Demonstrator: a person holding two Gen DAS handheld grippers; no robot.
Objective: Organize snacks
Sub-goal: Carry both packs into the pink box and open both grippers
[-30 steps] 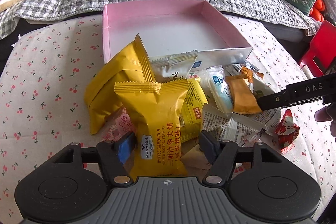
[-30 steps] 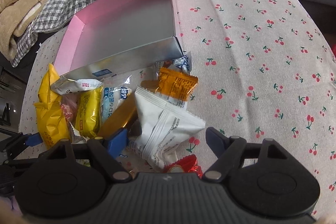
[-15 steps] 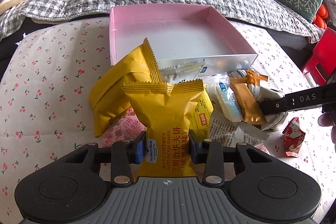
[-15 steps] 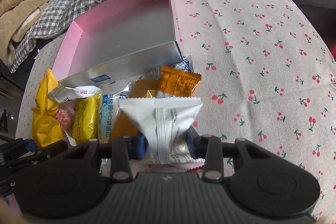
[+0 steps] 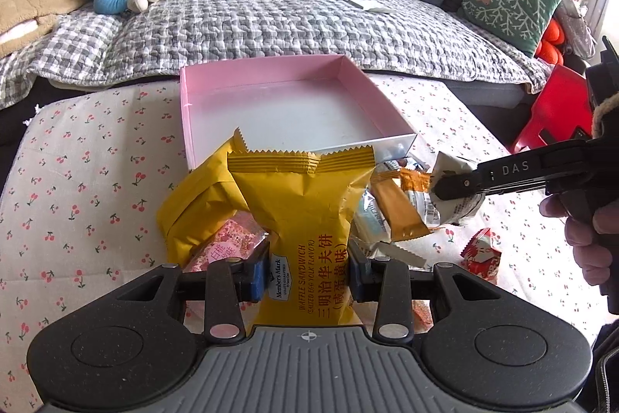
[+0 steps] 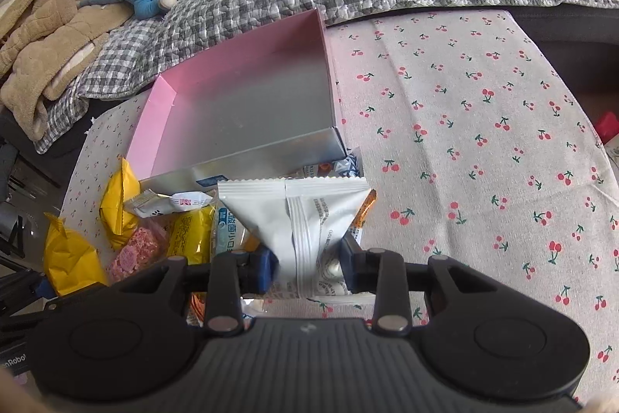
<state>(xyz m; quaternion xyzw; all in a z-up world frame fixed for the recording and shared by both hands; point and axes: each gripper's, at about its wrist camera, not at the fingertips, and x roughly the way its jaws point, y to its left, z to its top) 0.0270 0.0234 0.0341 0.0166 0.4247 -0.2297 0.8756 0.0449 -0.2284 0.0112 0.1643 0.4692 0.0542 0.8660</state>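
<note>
A: Left wrist view, items left to right, please.

B: Item one: yellow bag (image 5: 193,204), slumped on the cherry-print tablecloth (image 5: 77,180) against the near left corner of the pink box (image 5: 267,72). Item two: pink speckled packet (image 5: 228,246), lying at that bag's foot. Item three: yellow waffle sandwich packet (image 5: 305,219), upright, and your left gripper (image 5: 307,269) has it; the jaws have just closed in and both blue pads press its lower sides. Item four: orange sachet (image 5: 398,211), leaning in the pile before the box's near right corner. Item five: white packet (image 5: 452,196), pinched in your right gripper (image 5: 437,186) above the cloth. Item six: red-and-white candy (image 5: 479,252), alone on the cloth toward the right edge.

A: And the right wrist view?

B: Your right gripper (image 6: 307,269) has narrowed onto the white packet (image 6: 301,219), pads squeezing its lower part, top seam fanned wide. Box (image 6: 247,91): set near the cloth's far edge, nothing inside. Remaining snacks lie heaped along its near wall.
</note>
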